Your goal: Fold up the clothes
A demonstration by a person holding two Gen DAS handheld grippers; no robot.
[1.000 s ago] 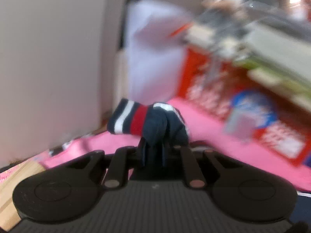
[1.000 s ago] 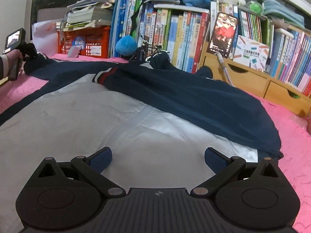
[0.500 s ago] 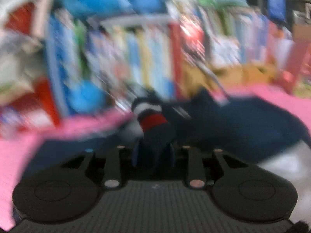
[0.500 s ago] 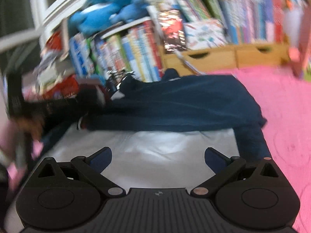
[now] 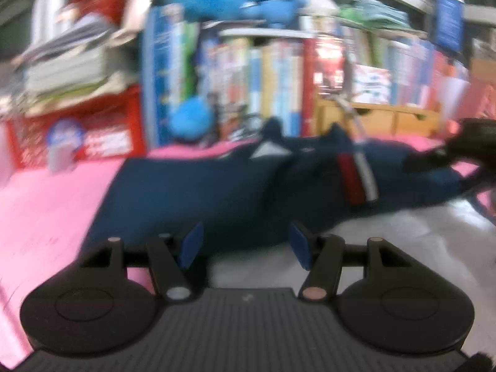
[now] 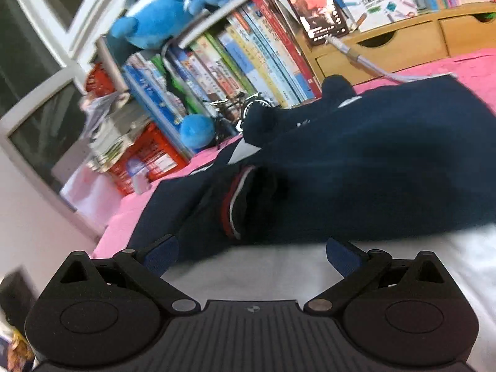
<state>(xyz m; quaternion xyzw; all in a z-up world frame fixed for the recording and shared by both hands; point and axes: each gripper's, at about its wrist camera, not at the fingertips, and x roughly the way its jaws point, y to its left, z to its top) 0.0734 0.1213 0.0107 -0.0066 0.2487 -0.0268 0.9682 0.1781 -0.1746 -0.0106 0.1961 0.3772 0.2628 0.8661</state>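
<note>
A navy and white jacket (image 5: 198, 192) lies on the pink bed cover (image 5: 46, 198). Its left sleeve is folded across the navy chest, and the red and white striped cuff (image 5: 356, 179) rests on top. My left gripper (image 5: 245, 245) is open just above the jacket's white lower half, holding nothing. In the right wrist view the same jacket (image 6: 387, 170) fills the middle, with the cuff (image 6: 232, 207) lying ahead of my right gripper (image 6: 251, 252), which is open over the white part (image 6: 263, 276). The other gripper shows as a dark blur at the far right of the left wrist view.
A row of books (image 6: 248, 62) and blue plush toys (image 6: 161, 15) line the back edge. A red basket (image 5: 77, 133) with stacked papers stands at the left, wooden drawers (image 6: 403, 40) at the right. A white cable (image 6: 372, 68) lies near the collar.
My left gripper swung right carrying the sleeve cuff, laid it on the jacket's chest and opened. The right gripper stayed open and tilted toward the cuff.
</note>
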